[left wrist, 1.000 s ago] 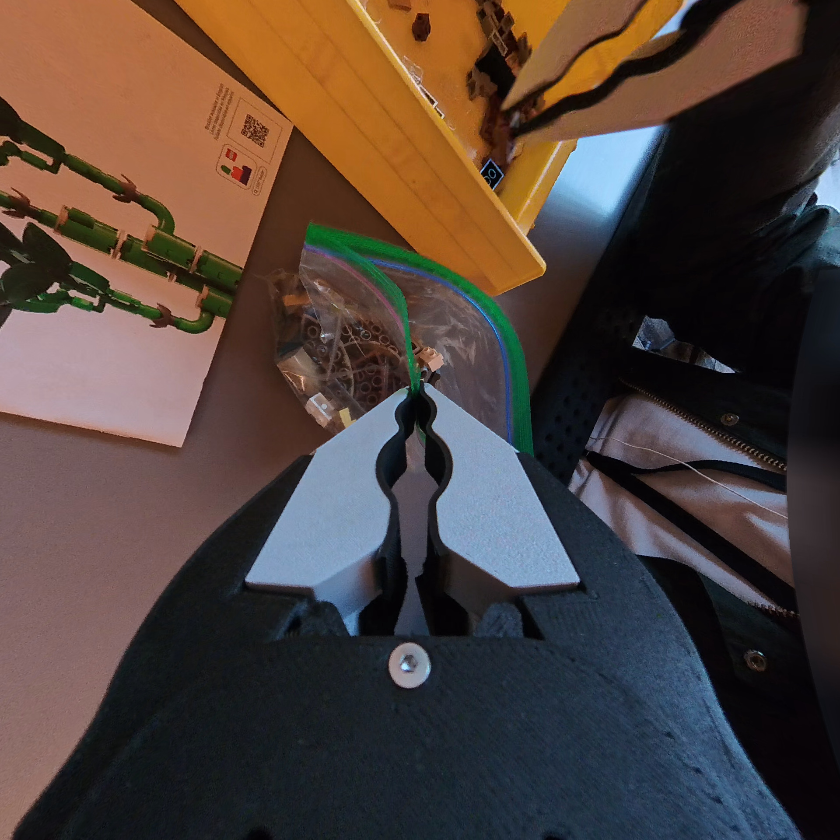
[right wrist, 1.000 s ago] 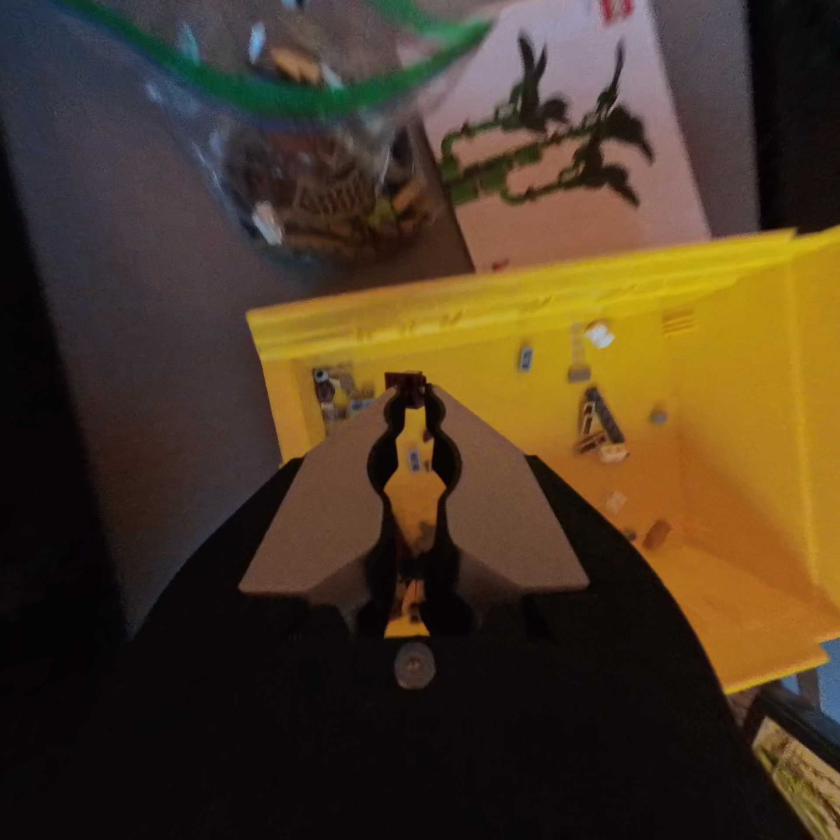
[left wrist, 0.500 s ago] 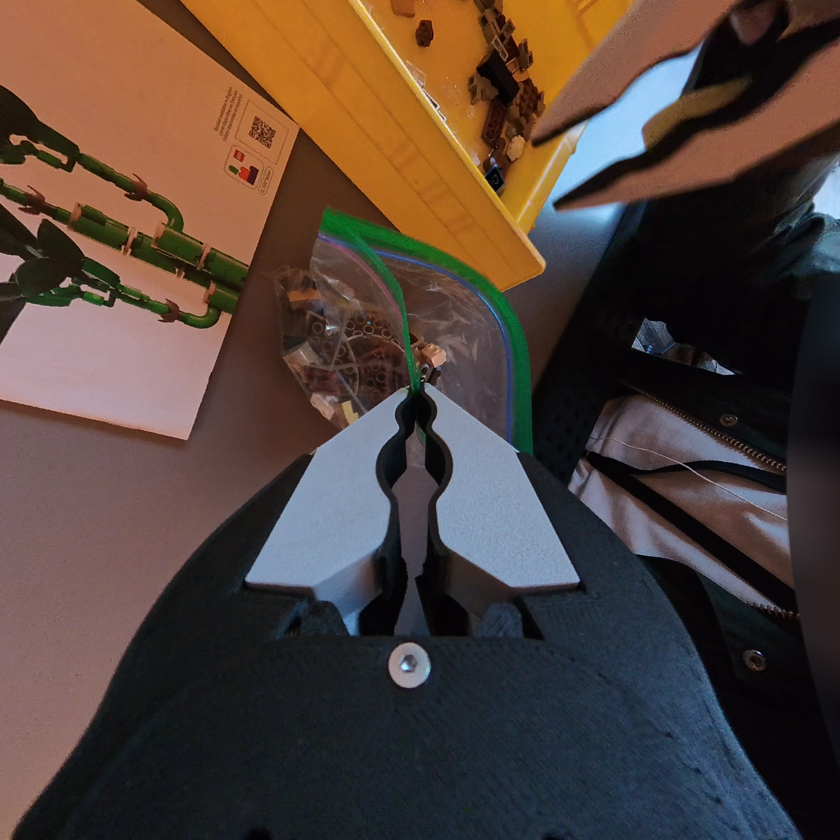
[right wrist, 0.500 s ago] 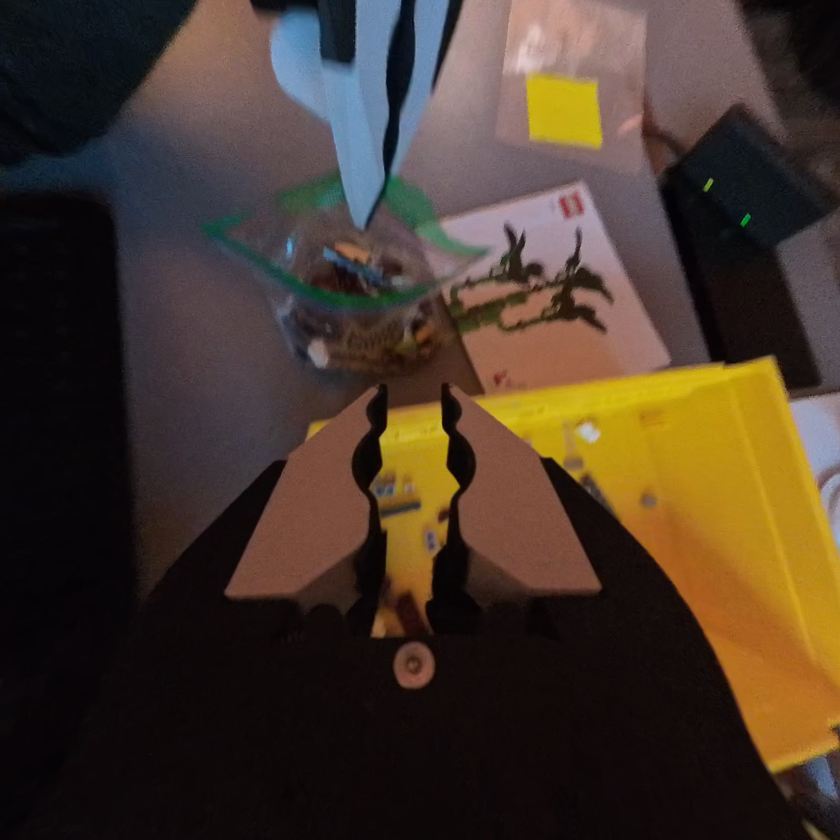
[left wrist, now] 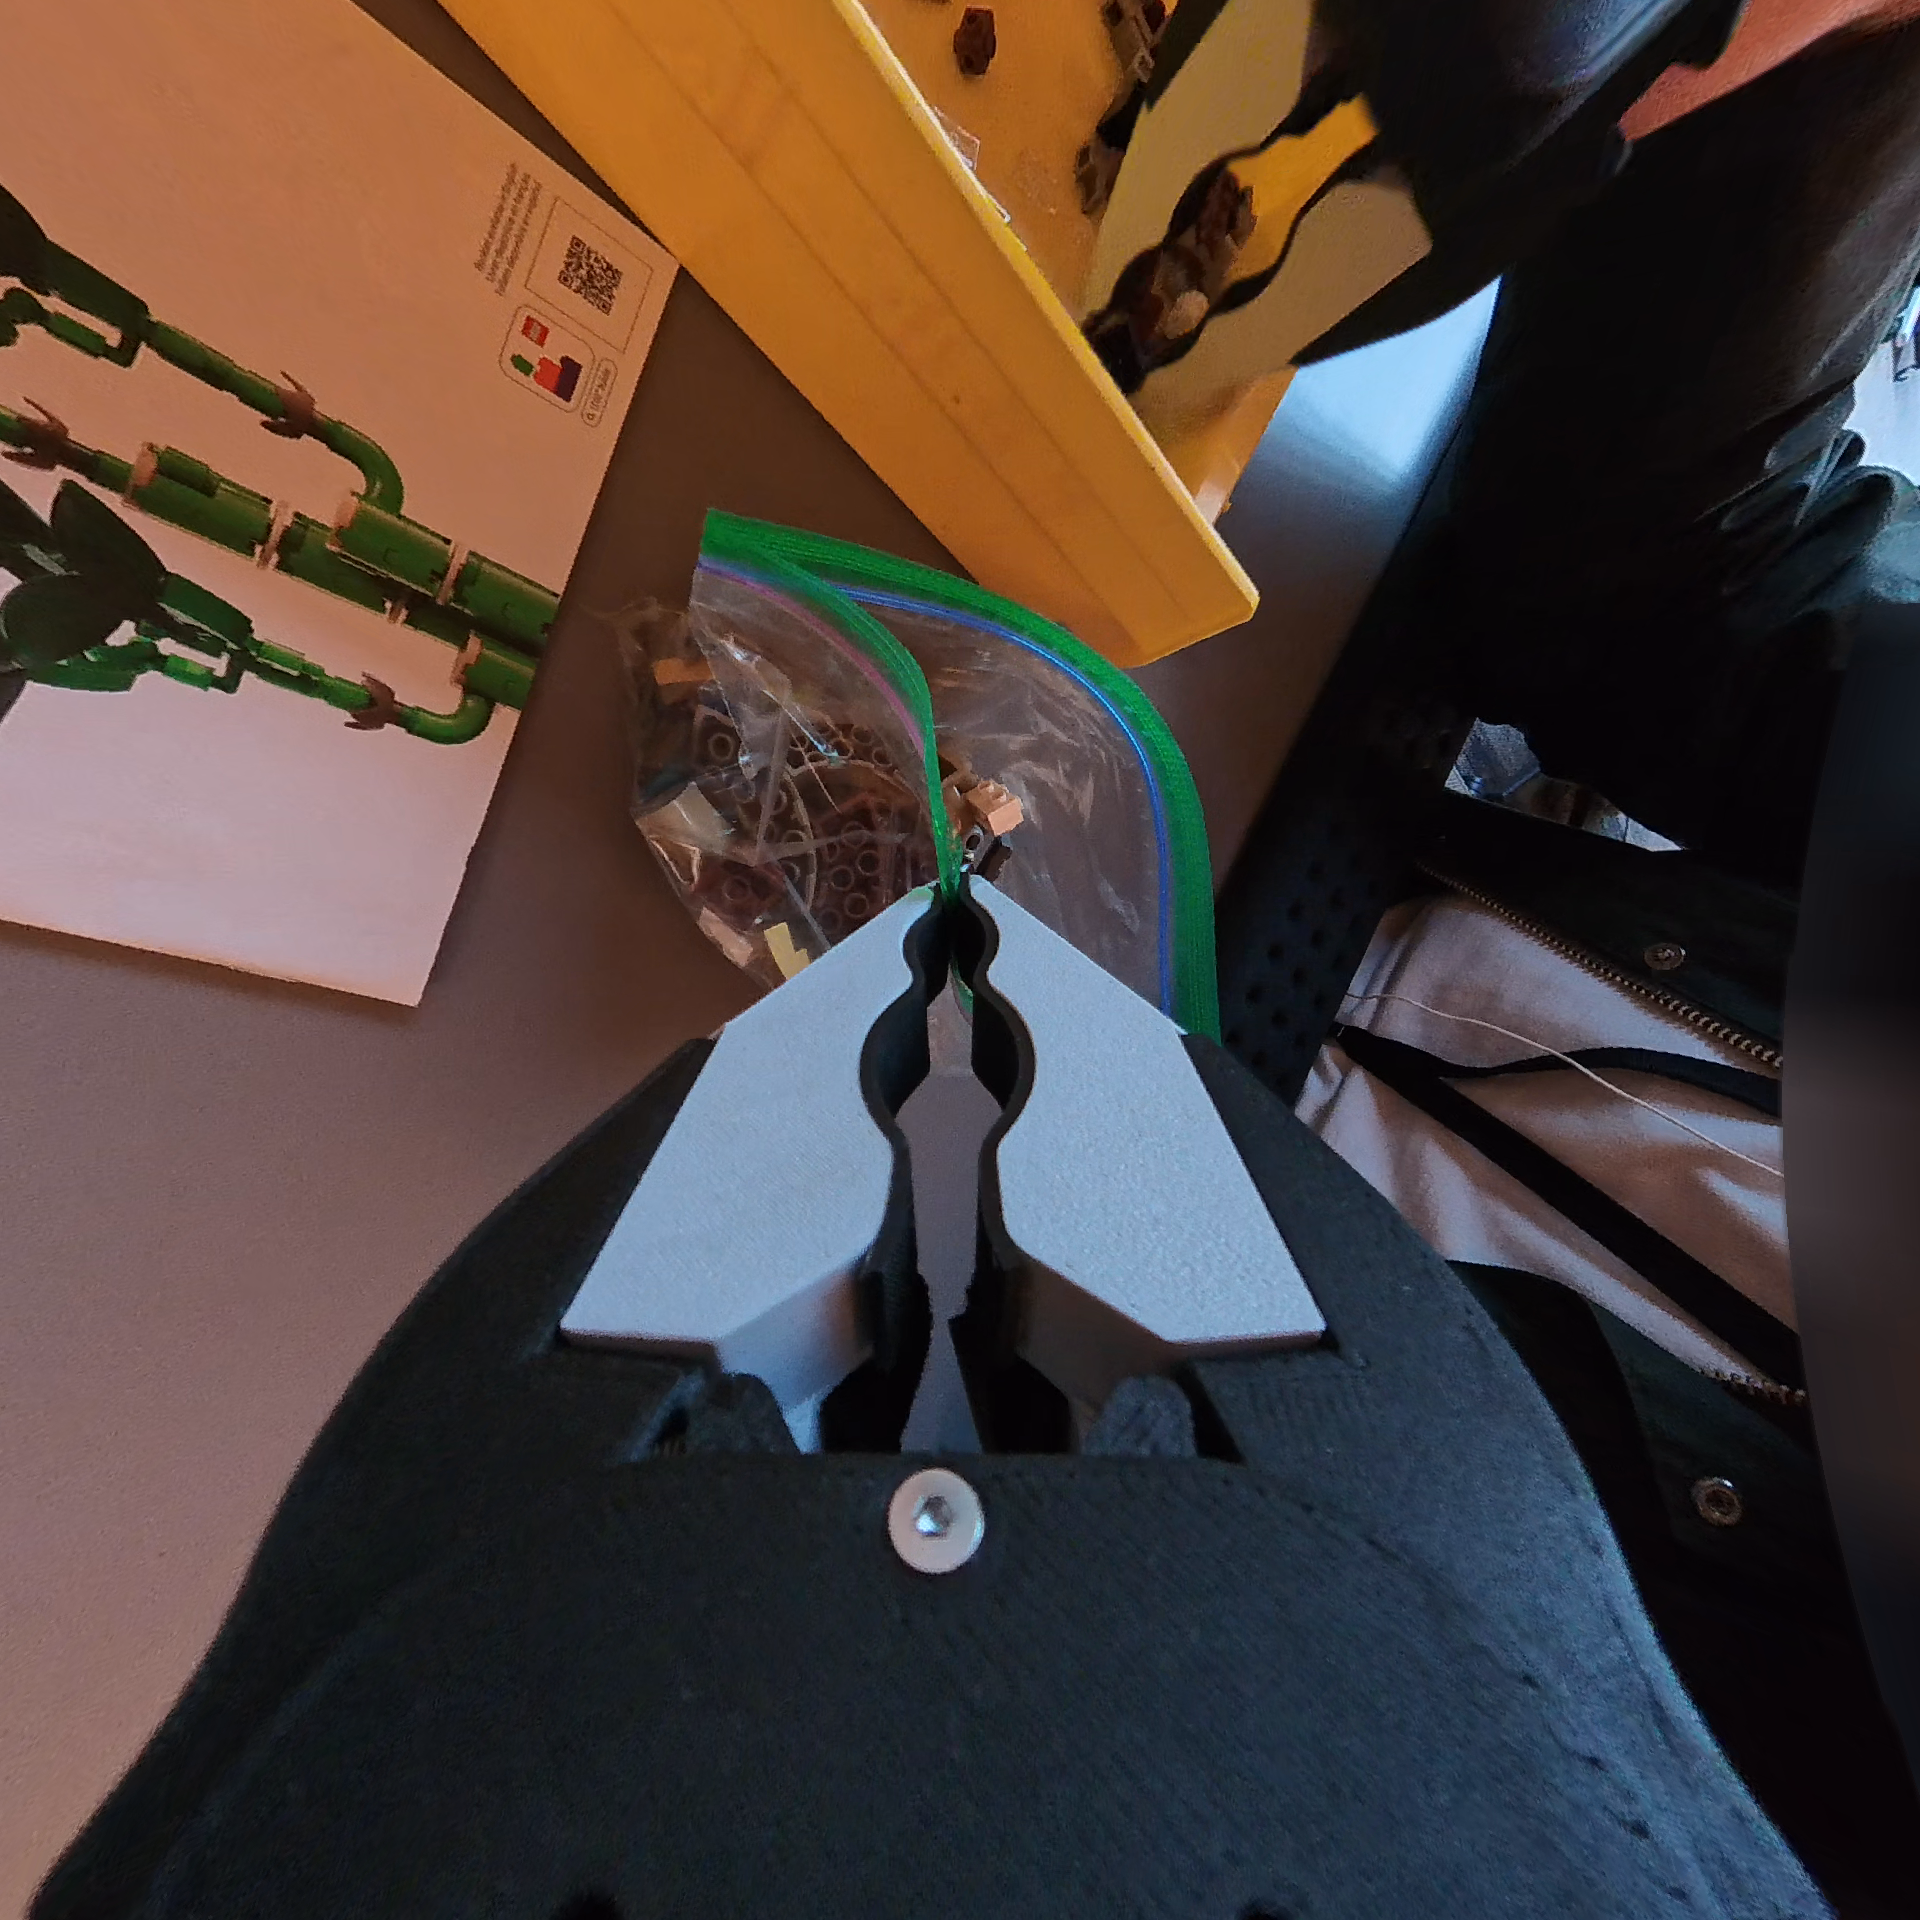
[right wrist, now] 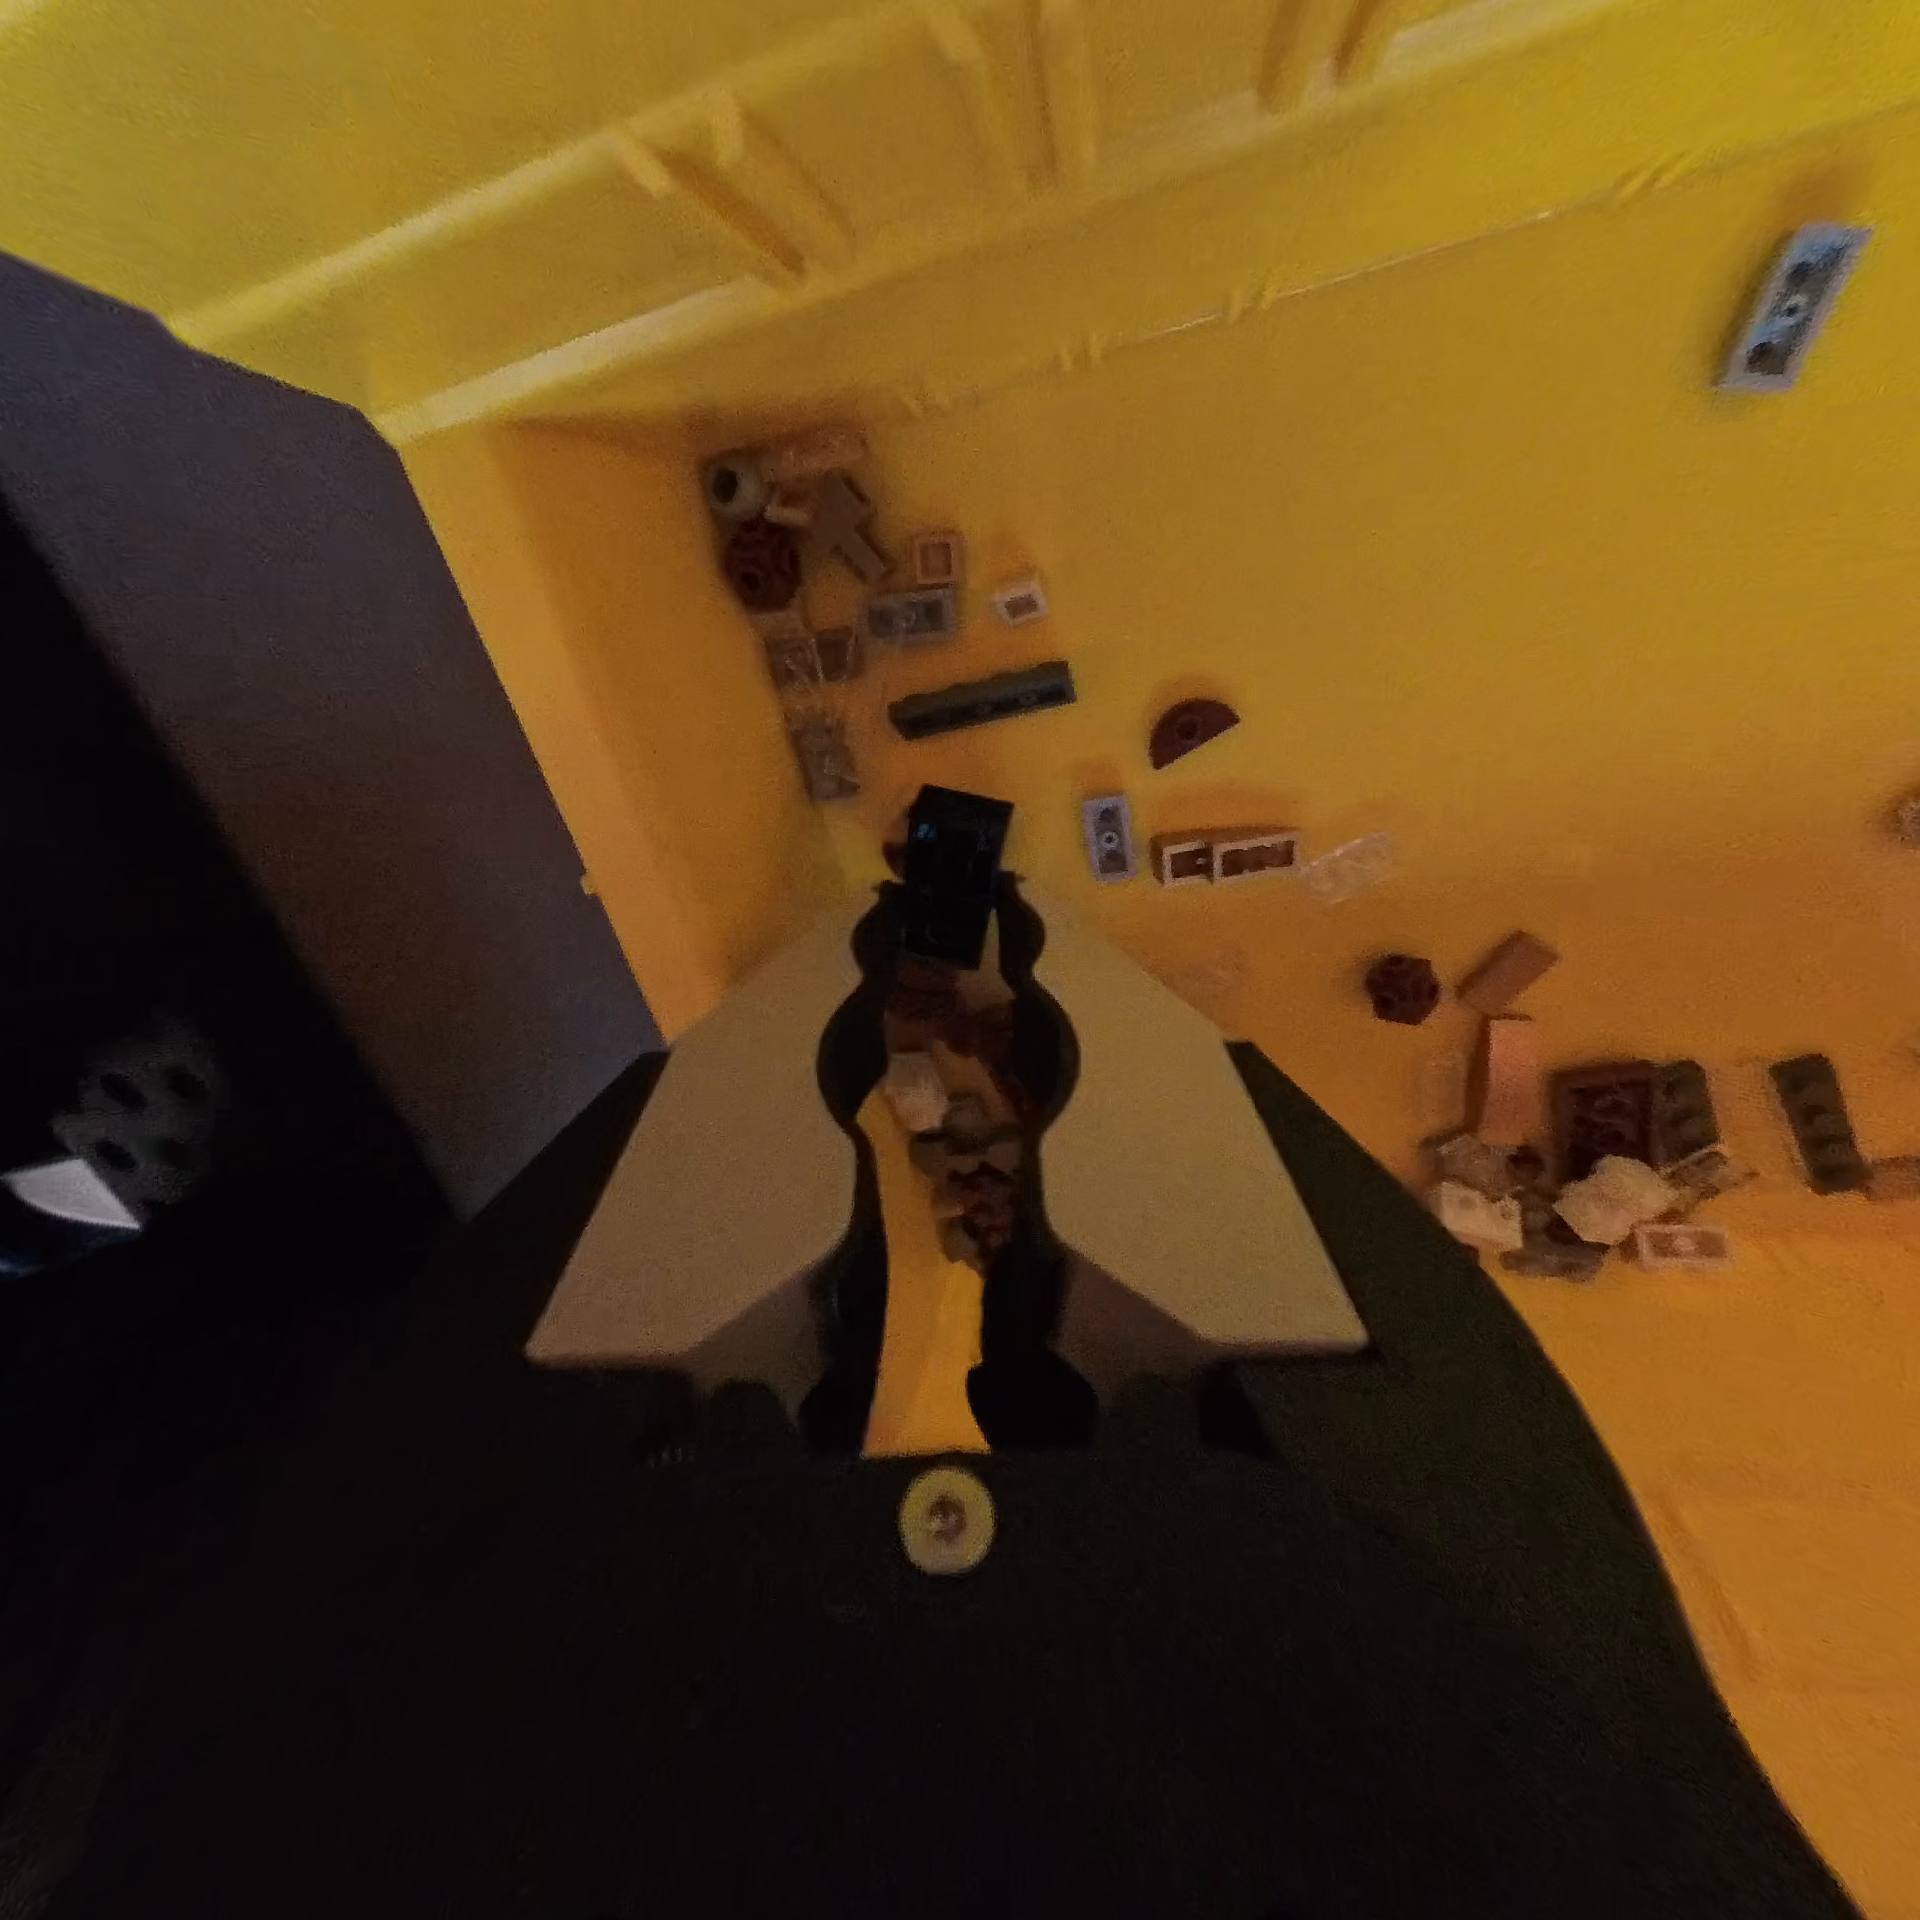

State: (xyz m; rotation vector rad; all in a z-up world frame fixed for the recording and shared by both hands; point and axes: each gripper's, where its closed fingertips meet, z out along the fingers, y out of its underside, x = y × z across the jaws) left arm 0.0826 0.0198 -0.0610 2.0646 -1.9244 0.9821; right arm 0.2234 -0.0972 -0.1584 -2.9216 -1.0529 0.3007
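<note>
Left hand-held gripper (left wrist: pixel 954 902): clenched on the green zip edge of a clear zip bag (left wrist: pixel 1039 727), its tips meeting on the plastic.
Zip bag: hung open just ahead of the left tips, its mouth spread to their right; it held many small brown and tan bricks (left wrist: pixel 790 800) and rested on the grey bench (left wrist: pixel 208 1143).
Booklet (left wrist: pixel 260 520): lay flat on the bench, ahead and to the left of the left hand-held gripper, printed with a green plant stem.
Yellow bin (left wrist: pixel 935 343): sat farther ahead of the bag, its rim close to the bag's top.
Right hand-held gripper (right wrist: pixel 943 914): reached down inside the yellow bin (right wrist: pixel 1351 468), grasping a small black brick (right wrist: pixel 951 862) between its tips.
Loose bricks (right wrist: pixel 883 623): lay scattered on the bin floor ahead and to the right of the right tips, some heaped beneath them.
</note>
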